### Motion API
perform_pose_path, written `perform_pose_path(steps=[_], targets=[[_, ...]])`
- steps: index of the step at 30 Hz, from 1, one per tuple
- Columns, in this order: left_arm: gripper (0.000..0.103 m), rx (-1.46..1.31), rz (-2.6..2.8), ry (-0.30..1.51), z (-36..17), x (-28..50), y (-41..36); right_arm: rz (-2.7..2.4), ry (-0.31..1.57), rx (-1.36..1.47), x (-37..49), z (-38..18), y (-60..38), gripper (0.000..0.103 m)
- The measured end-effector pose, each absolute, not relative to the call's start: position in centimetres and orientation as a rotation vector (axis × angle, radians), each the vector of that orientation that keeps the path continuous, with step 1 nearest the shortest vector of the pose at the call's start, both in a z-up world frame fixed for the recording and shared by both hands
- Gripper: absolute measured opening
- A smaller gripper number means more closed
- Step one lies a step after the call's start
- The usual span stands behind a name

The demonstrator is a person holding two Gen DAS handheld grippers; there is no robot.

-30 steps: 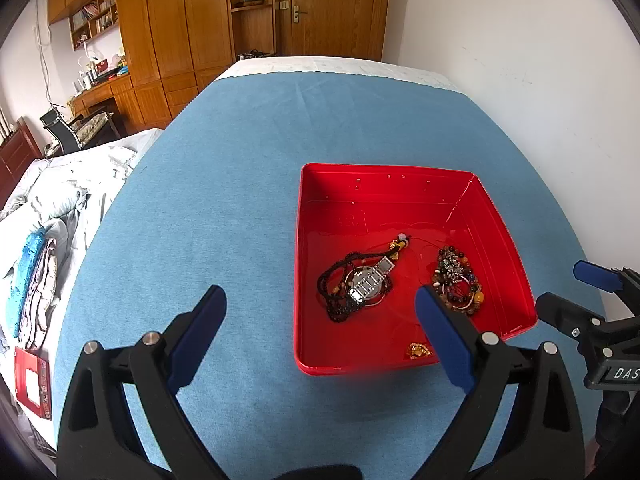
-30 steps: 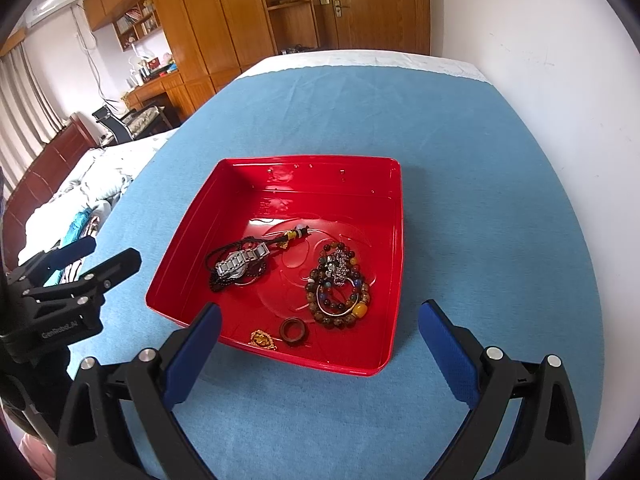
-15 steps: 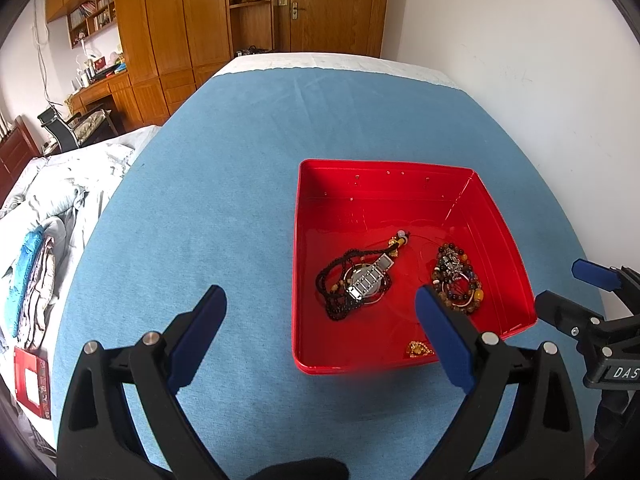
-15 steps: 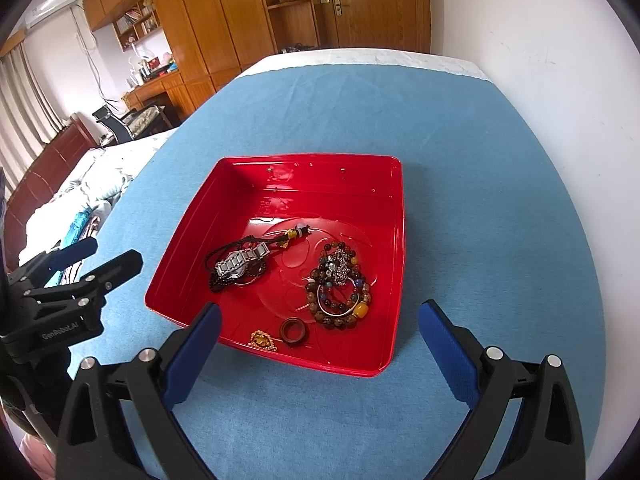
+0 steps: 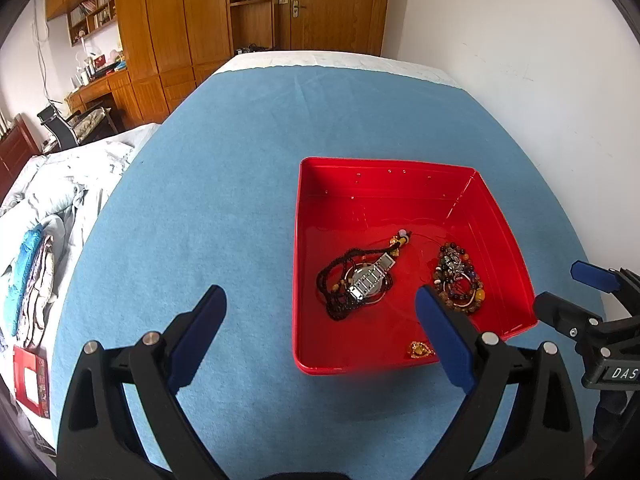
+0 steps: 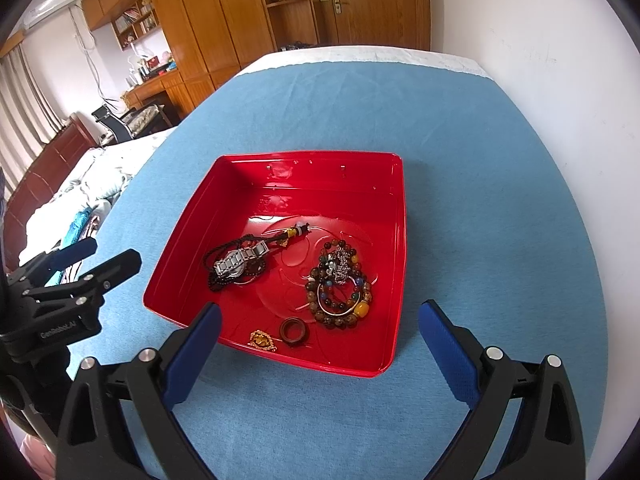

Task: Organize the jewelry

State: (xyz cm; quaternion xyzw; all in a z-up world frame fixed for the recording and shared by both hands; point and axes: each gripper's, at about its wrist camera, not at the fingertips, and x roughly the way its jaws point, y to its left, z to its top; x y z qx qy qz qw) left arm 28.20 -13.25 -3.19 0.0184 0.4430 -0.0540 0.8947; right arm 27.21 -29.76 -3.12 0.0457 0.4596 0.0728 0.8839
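Silver metal-link watch point(image 6: 236, 263) lies diagonally in the red plastic tray point(image 6: 394, 240), band end toward the far right, ahead of both wide-open hand-held grippers, left hand-held gripper point(image 5: 320, 316) and right hand-held gripper point(image 6: 320, 330).

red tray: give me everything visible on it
The red tray is a glossy, squarish, plastic-looking box with sloped walls, rounded corners and small holes along its far wall. It sits flat on the blue cloth, open side up. Inside lie a metal watch tangled with a dark cord necklace, a pile of beaded bracelets, a brown ring and a gold charm near the front wall. Neither claw touches it.
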Motion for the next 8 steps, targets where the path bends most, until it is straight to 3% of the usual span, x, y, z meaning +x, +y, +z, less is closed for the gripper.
perform_pose_path(steps=[8], targets=[[0.094, 0.037, -0.110, 0.921, -3.32, 28.26, -13.29, 0.151, 0.957, 0.095, 27.26, -3.13, -29.84, 0.099]])
